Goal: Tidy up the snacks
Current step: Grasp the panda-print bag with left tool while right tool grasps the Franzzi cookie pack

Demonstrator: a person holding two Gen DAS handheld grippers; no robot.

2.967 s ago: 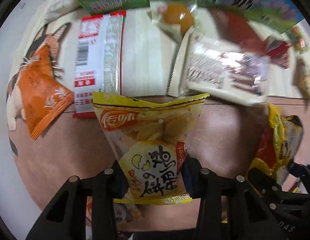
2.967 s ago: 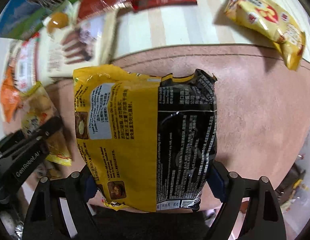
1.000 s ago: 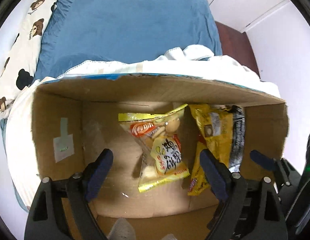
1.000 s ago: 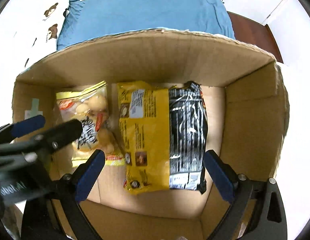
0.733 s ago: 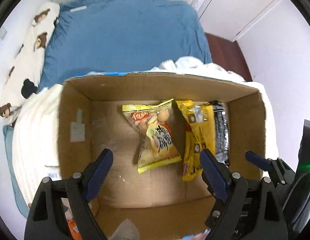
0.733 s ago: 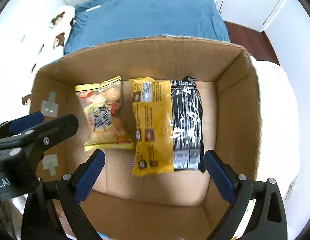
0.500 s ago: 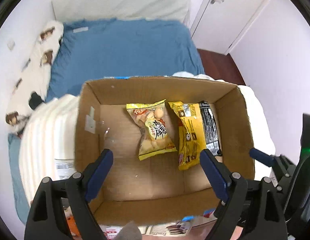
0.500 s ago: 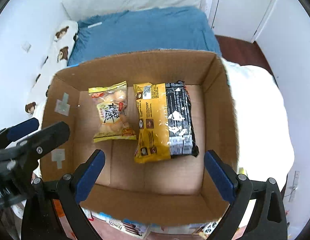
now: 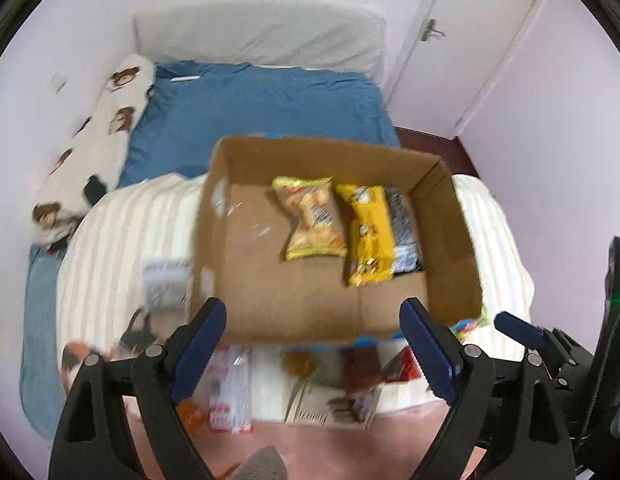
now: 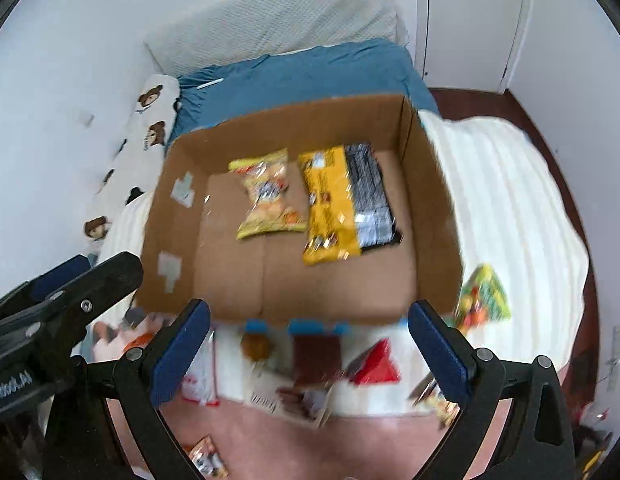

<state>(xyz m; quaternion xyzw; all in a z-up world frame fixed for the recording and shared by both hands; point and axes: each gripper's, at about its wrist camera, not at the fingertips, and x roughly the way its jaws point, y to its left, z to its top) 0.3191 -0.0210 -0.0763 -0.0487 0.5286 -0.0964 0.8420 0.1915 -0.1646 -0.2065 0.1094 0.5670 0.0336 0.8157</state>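
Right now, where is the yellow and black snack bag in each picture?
Left wrist view: the yellow and black bag lies right of centre, inside the cardboard box.
Right wrist view: the same bag lies just above centre.
Shared landmark: the smaller yellow cookie bag lies just left of it.

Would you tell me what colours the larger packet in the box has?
Yellow and black larger packet, clearest in the right wrist view.

box [image 9: 245,296]: open | yellow packets [image 9: 313,219] flat inside (side by side)
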